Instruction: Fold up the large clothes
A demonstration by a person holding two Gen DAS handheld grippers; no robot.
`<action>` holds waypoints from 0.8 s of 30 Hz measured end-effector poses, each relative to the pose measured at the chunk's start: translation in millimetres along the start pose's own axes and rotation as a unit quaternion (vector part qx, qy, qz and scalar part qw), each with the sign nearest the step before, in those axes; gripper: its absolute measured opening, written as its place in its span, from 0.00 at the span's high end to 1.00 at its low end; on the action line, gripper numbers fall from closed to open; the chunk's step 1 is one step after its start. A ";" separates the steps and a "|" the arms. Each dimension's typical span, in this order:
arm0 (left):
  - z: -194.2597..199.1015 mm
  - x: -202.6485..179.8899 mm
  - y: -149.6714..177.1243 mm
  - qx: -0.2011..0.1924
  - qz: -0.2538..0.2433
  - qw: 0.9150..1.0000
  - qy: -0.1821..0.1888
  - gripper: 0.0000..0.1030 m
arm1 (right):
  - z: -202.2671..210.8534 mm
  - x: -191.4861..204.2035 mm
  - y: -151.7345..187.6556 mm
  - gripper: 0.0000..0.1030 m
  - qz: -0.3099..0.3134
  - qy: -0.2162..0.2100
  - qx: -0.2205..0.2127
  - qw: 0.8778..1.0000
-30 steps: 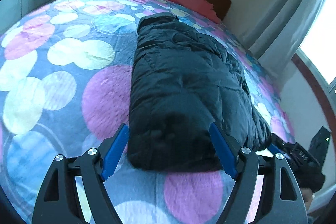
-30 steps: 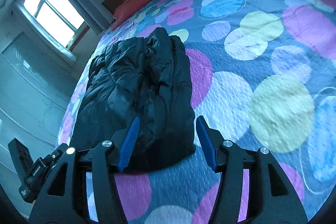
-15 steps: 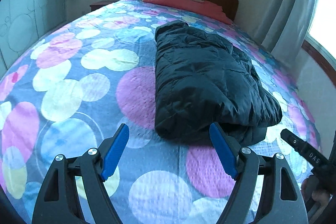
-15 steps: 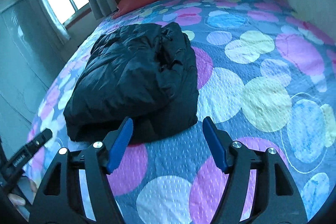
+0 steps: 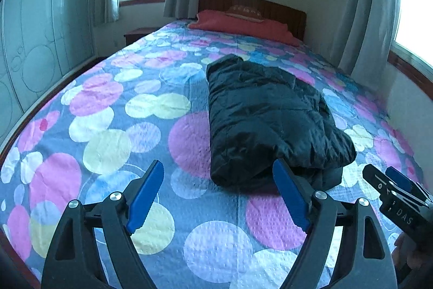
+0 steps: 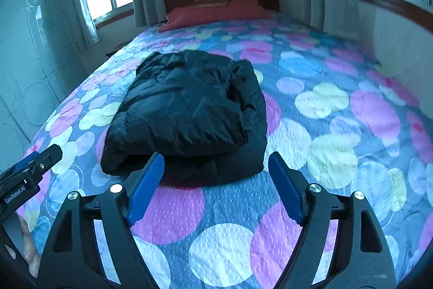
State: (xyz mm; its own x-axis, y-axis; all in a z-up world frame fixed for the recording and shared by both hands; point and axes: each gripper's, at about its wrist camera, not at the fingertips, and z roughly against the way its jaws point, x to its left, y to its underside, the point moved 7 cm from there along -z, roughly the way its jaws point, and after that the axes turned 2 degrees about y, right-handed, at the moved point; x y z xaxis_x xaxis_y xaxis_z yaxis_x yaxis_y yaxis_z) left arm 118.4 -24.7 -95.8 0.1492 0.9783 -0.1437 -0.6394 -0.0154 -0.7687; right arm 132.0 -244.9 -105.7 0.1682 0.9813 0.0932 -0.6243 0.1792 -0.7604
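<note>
Where the two wrist views overlap, both show a bed (image 5: 113, 142) covered by a bedspread printed with pink, yellow, blue and white circles, reaching back to a dark wooden headboard (image 5: 270, 8) and a red pillow (image 5: 243, 25). A black padded jacket (image 5: 265, 118) lies folded into a thick bundle on the bedspread, toward the near end of the bed, well apart from the pillow. From the left wrist the jacket sits right of centre, with its straight folded edge facing left; from the right wrist the jacket (image 6: 186, 113) sits left of centre, and its stacked layers show along the near edge.

The left view alone shows a small wooden nightstand (image 5: 138, 33) beside the bed's far left corner. Curtains and bright windows frame the bed in both views.

The left tongs (image 5: 217, 195) stand apart and are opening, with only bedspread between the blue pads, short of the jacket. The right tongs (image 6: 215, 186) likewise stand apart and are opening, with nothing between them, just before the jacket's near edge. Each view catches the other tongs at its margin: the right tongs (image 5: 392, 188) at the left view's right edge, the left tongs (image 6: 29, 171) at the right view's left edge, with fingers (image 6: 27, 245) of the person's hand below.
</note>
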 end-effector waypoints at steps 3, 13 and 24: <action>10.5 -4.1 -6.9 -0.014 -0.004 1.000 -0.001 0.20 | 9.0 3.5 -4.8 0.20 0.005 0.000 -0.011 1.000; 26.1 -14.1 -12.6 -0.036 -0.017 0.999 -0.015 0.18 | 21.1 3.2 -10.8 0.11 0.010 0.009 -0.032 0.999; 30.9 -17.9 -11.5 -0.040 -0.023 0.999 -0.024 0.18 | 21.6 3.6 -10.1 0.11 0.010 0.007 -0.035 0.999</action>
State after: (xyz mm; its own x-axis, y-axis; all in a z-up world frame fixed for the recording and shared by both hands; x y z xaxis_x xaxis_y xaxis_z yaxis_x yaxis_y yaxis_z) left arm 99.8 -35.6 -65.1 0.1386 0.9873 -0.0783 -0.5695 0.0148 -0.8219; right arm 122.4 -241.7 -83.7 0.1664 0.9837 0.0689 -0.5730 0.1533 -0.8051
